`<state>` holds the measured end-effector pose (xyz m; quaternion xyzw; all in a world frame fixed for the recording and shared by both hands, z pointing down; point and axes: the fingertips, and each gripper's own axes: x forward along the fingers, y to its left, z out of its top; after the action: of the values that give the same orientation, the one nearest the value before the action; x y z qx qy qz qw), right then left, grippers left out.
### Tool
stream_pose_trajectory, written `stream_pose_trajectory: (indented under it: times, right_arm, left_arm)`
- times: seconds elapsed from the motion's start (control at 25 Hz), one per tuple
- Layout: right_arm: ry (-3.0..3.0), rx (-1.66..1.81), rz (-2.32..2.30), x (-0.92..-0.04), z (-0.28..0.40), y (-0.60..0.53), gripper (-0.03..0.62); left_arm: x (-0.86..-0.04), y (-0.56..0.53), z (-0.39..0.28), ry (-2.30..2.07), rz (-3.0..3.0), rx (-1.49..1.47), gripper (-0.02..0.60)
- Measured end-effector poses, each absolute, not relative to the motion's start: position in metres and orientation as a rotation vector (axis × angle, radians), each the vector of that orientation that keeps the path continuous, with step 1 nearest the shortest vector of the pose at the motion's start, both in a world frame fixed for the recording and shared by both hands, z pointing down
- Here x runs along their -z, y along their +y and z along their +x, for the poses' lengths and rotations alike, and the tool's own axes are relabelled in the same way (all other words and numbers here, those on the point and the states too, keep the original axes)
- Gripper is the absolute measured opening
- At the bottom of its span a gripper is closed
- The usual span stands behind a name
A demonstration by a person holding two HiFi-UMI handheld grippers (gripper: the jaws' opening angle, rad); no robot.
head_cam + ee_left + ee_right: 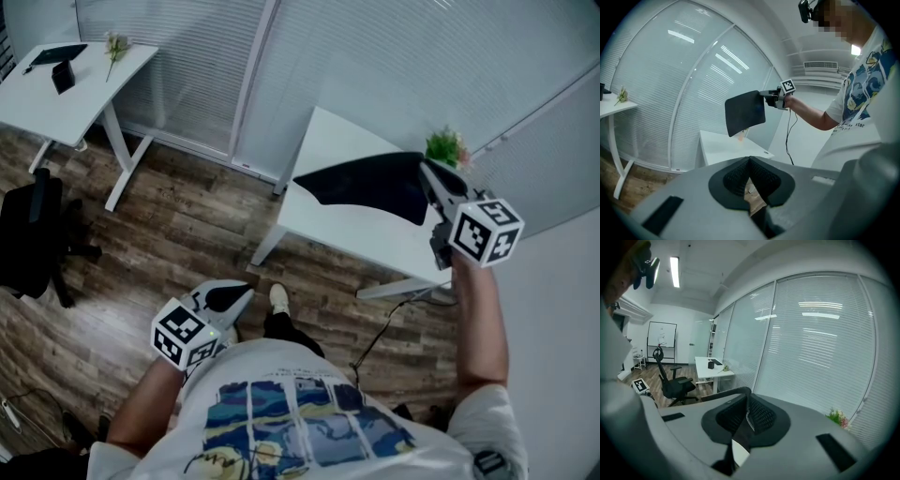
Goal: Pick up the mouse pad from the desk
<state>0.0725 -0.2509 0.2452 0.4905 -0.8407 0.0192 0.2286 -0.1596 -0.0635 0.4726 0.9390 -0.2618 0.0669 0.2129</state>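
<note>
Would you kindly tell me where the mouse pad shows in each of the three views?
Head view: the mouse pad is right of centre, above the white desk, in the right gripper.
Left gripper view: upper centre, held in the air.
Right gripper view: edge-on, between the jaws.
Shared landmark: the window blinds.

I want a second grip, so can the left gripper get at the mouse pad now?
Probably yes: the mouse pad hangs above the desk in the right gripper, with only open air between it and the left gripper, whose jaws would need opening first.
</note>
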Motion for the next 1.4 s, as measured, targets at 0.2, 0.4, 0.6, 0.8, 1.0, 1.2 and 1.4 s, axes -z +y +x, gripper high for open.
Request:
stream_pose_trajectory:
  times: [0.2,0.4,0.6,0.8,1.0,1.2,1.4]
  right_arm:
    - [-2.335,-0.035,1.348,-0.236,0.066,-0.239,0.023]
    - [-2.343,-0.028,1.344,-0.231,0.058,-0.241,0.023]
    - [-2.347,-0.018,1.341,-0.228,0.058,-0.236,0.023]
    - [-2.347,-0.006,1.346,-0.223,0.057,-0.233,0.023]
    - [-2.341,0.002,1.350,-0.220,0.058,-0.233,0.023]
    - [-2.340,0.006,1.357,-0.217,0.061,-0.234,0.023]
    - [-2.340,0.012,1.358,-0.220,0.064,-0.227,0.023]
  left_arm:
    - [-0.471,-0.061,-0.161,-0.735,2.610,-0.183,0.002]
    - [-0.470,-0.066,-0.165,-0.735,2.609,-0.181,0.002]
    - [-0.468,-0.065,-0.163,-0.741,2.614,-0.177,0.002]
    - [-0.469,-0.064,-0.164,-0.740,2.616,-0.181,0.002]
    - [-0.468,-0.066,-0.162,-0.738,2.617,-0.184,0.002]
    - [-0.466,-0.068,-0.161,-0.736,2.616,-0.184,0.002]
    - [-0.468,-0.062,-0.161,-0.740,2.616,-0.186,0.002]
